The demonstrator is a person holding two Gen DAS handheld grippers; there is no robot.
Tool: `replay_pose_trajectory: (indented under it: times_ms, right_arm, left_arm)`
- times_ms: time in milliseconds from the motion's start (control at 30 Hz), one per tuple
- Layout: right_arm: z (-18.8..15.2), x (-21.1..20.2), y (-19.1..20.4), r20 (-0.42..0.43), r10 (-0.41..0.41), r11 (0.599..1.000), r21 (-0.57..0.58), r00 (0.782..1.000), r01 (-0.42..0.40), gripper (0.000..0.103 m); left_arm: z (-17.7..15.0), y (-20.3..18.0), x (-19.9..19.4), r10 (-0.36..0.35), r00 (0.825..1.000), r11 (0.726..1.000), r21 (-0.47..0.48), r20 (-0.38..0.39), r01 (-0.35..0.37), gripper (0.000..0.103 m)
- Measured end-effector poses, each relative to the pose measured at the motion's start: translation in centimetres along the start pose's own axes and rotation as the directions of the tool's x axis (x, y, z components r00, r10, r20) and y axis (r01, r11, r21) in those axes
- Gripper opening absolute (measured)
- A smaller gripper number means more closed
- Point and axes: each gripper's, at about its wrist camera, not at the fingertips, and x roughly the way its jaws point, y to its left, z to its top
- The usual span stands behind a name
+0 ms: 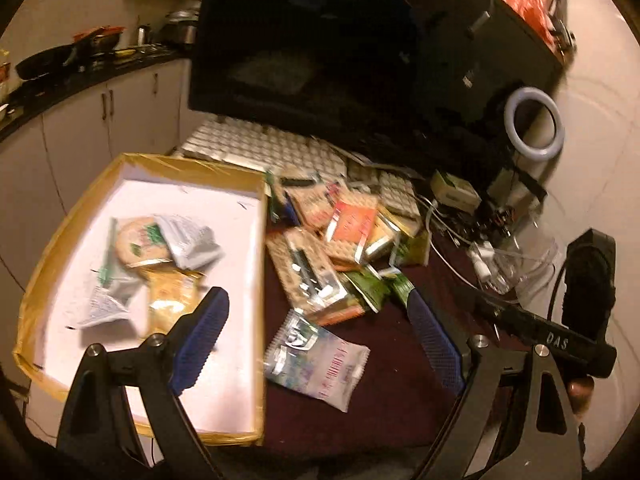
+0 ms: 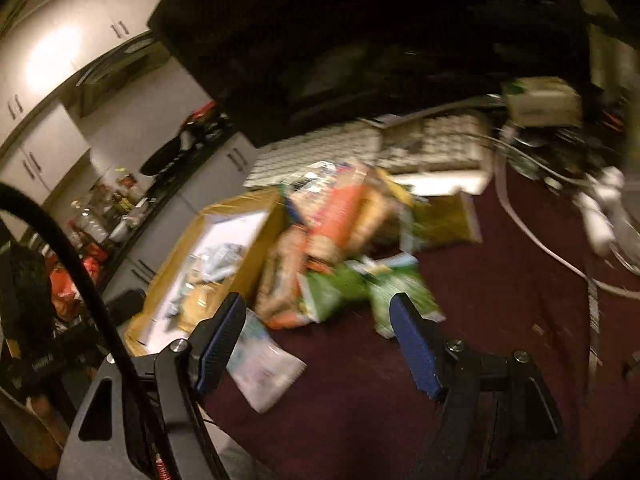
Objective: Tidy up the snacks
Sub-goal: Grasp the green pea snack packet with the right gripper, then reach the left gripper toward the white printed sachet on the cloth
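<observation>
Hovering over snack pile (image 1: 340, 240), both claws, left claw (image 1: 316, 340) and right claw (image 2: 320, 344), gaped empty; pale packet (image 1: 320, 360) looked light, crinkly, slippery; best pinched at sealed edge.

Setting: kitchen | Cabinets (image 1: 100, 116): pale, bar handles | Counter (image 1: 60, 84): dark, cluttered with cookware | Worktop (image 1: 380, 392): maroon covering | Light: warm, dim | Ring lamp (image 1: 534, 126): unlit
</observation>
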Motion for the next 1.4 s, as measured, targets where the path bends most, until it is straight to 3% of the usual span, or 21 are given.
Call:
replay_pose_trajectory:
  times_ms: [133, 333, 600, 667, 867, 1000, 1067, 1133, 1233, 1400]
  right_arm:
    - [-1.2, -0.5, -1.6, -0.016, -0.031, 0.999, 0.007, 0.999, 0.032, 0.066]
    - [-0.2, 2.6, -2.6, -0.070, -0.029, 0.999, -0.022, 0.997, 0.028, 0.066]
    - [2.4, 8.9, -3.0, -0.172, -0.213, 0.972, -0.135, 0.962, 0.191, 0.065]
    - [2.2, 9.4, -3.1, -0.181, -0.219, 0.970, -0.144, 0.959, 0.195, 0.051]
    - [0.6, 7.3, -2.6, -0.150, -0.215, 0.969, -0.155, 0.965, 0.191, 0.030]
    - [-0.3, 6.1, -3.5, -0.135, -0.181, 0.980, -0.105, 0.974, 0.168, 0.027]
    - [-0.6, 5.8, -3.8, -0.121, -0.169, 0.982, -0.104, 0.978, 0.157, 0.026]
    - [-0.6, 5.8, -3.9, -0.112, -0.164, 0.983, -0.107, 0.980, 0.152, 0.025]
    - [-0.4, 6.1, -3.9, -0.116, -0.145, 0.986, -0.094, 0.983, 0.134, 0.024]
    - [1.4, 6.7, -4.8, -0.120, -0.096, 0.995, -0.037, 0.988, 0.092, 0.018]
  left_arm:
    - [-0.9, -1.6, 0.8, -0.007, 1.000, 0.998, 0.058, -0.022, 0.008, 0.091]
    - [-2.0, -3.0, 1.8, -0.011, 0.995, 0.992, 0.125, -0.104, 0.024, 0.091]
    - [-3.2, -2.9, 2.9, 0.008, 0.979, 0.987, 0.157, -0.203, 0.025, 0.091]
    - [-3.3, -3.0, 3.7, 0.024, 0.973, 0.984, 0.179, -0.232, 0.019, 0.091]
    - [-3.4, -4.7, 7.4, 0.146, 0.939, 0.934, 0.357, -0.311, -0.027, 0.091]
    - [-3.4, -4.2, 10.7, 0.250, 0.887, 0.906, 0.417, -0.388, -0.073, 0.089]
    - [-3.6, -4.1, 11.2, 0.260, 0.875, 0.905, 0.420, -0.408, -0.073, 0.089]
    - [-4.1, -4.5, 11.6, 0.299, 0.864, 0.887, 0.452, -0.406, -0.094, 0.089]
    - [-4.4, -4.5, 11.3, 0.305, 0.876, 0.880, 0.462, -0.372, -0.110, 0.086]
    - [-4.4, -4.0, 10.6, 0.320, 0.894, 0.885, 0.436, -0.312, -0.164, 0.061]
